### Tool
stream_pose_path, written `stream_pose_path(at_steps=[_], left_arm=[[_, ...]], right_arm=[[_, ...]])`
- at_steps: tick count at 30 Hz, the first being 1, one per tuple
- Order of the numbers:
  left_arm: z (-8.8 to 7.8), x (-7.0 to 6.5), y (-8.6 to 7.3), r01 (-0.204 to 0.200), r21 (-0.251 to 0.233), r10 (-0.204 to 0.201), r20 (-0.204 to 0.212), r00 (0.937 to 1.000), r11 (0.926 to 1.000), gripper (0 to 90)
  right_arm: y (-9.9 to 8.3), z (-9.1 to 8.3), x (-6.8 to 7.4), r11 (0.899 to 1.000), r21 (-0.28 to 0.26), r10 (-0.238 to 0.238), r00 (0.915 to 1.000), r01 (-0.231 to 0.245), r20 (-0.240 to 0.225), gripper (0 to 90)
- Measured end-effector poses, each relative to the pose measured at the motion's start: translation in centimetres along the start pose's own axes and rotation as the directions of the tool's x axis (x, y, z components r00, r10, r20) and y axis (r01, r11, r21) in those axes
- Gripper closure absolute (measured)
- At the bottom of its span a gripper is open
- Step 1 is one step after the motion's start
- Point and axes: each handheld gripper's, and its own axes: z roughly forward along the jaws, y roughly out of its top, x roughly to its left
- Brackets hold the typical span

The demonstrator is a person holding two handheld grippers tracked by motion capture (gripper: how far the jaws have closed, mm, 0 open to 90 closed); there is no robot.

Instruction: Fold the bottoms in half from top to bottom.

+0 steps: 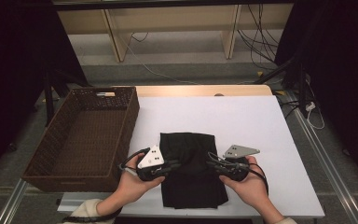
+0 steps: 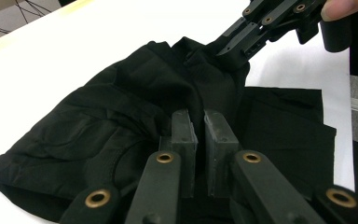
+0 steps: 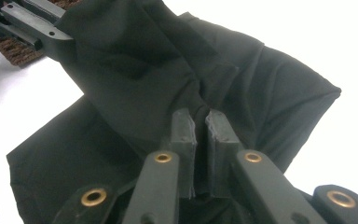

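- Hands first, at the near edge of the desk: I have the left hand-held gripper in my left hand and the right hand-held gripper in my right hand, both pointing inward toward each other.
- Left hand-held gripper's own view: its jaws are nearly together, with a fold of the black garment pinched between the pads.
- Right hand-held gripper's own view: its jaws are likewise drawn almost closed on a gathered ridge of the same black cloth.
- Between the two, the black garment lies folded on the white desk, near the front edge and roughly in the middle; the part held by both tools is lifted and bunched, the rest stays flat.
- Left of the garment, the brown woven basket sits on the desk's left side, just beside the left hand.
- Farthest off, beyond the desk, I see pale wooden legs and loose cables on the floor.
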Motion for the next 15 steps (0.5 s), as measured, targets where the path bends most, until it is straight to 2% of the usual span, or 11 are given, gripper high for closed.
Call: stream_pose_path(at_steps=[15], left_arm=[[-0.07,-0.18,-0.29,0.003,0.016,-0.003,0.019,0.9998,0.9999,83.4]], right_arm=[[-0.34,-0.03,0.27,1.000,0.026,-0.004,0.9998,0.005,-0.021,83.4]])
